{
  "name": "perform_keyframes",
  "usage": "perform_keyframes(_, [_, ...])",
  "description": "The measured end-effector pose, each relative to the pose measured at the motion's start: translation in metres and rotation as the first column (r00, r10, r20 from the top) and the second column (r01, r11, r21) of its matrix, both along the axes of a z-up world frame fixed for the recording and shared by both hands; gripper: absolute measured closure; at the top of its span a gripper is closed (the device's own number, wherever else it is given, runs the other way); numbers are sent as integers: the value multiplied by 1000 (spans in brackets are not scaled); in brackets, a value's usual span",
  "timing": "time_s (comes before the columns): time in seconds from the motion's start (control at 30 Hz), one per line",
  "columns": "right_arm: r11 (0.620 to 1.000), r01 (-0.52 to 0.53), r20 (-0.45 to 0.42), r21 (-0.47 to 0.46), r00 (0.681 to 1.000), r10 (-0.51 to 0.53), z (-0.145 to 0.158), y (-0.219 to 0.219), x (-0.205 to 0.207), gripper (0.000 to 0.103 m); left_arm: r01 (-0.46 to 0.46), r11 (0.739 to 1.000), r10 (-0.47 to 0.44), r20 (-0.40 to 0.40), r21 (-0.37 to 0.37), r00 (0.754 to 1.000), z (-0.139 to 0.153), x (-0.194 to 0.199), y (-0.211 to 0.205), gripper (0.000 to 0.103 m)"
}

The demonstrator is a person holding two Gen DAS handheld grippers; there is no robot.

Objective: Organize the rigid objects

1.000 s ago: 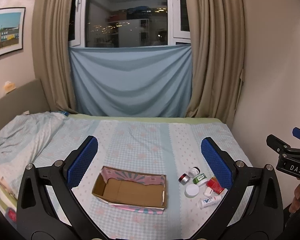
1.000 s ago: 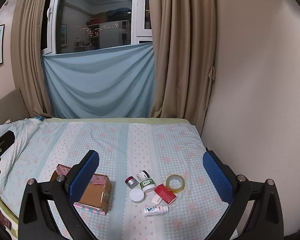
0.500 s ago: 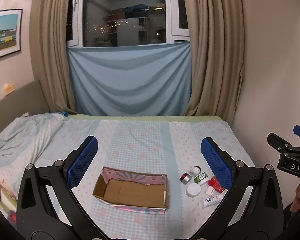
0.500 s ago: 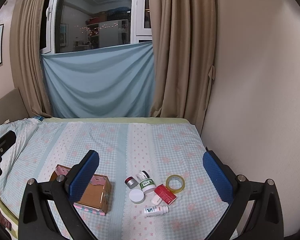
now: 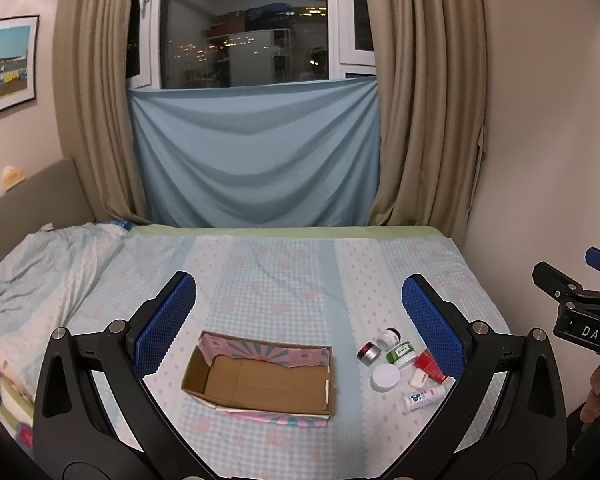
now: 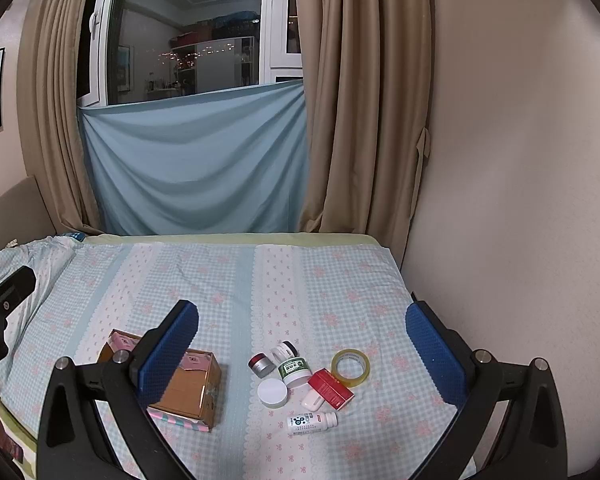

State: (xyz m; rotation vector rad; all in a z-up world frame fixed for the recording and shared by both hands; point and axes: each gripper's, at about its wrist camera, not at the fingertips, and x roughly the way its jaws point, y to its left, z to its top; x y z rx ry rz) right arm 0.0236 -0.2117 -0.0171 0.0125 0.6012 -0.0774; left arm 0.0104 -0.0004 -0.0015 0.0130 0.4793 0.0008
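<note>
An open, empty cardboard box (image 5: pixel 260 376) lies on the bed; it also shows in the right wrist view (image 6: pixel 188 388). To its right sits a cluster of small items: a red-lidded jar (image 6: pixel 259 364), a green-labelled jar (image 6: pixel 294 370), a white round lid (image 6: pixel 272 392), a red box (image 6: pixel 330 388), a white bottle lying down (image 6: pixel 311 422) and a roll of tape (image 6: pixel 350 366). My left gripper (image 5: pixel 300 320) is open, high above the box. My right gripper (image 6: pixel 300 344) is open, high above the cluster. Both are empty.
The bed (image 6: pixel 340 292) has a blue checked sheet. A rumpled blanket (image 5: pixel 40 268) lies at the left. A wall (image 6: pixel 520 200) borders the bed's right edge. Curtains and a window stand behind. The right gripper's body (image 5: pixel 580 316) shows at the left view's right edge.
Both views have barely shifted; the left wrist view has tilted slightly downward. Nothing on the bed has moved.
</note>
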Motion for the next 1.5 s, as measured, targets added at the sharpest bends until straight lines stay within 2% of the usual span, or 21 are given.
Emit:
perform_keyframes(1.2, [1000, -2, -6, 4, 1000, 2, -5, 7, 0, 0, 13, 1000, -13, -19, -4, 1000, -5, 3, -4, 1])
perform_keyframes(1.33, [1000, -1, -21, 0, 1000, 1, -6, 3, 4, 0, 10, 1000, -10, -45, 3, 999, -9, 12, -12, 1])
perform_keyframes(1.5, [1000, 6, -78, 6, 997, -6, -18, -20, 23, 0, 19, 1000, -21, -127, -18, 992, -30, 39, -32, 1])
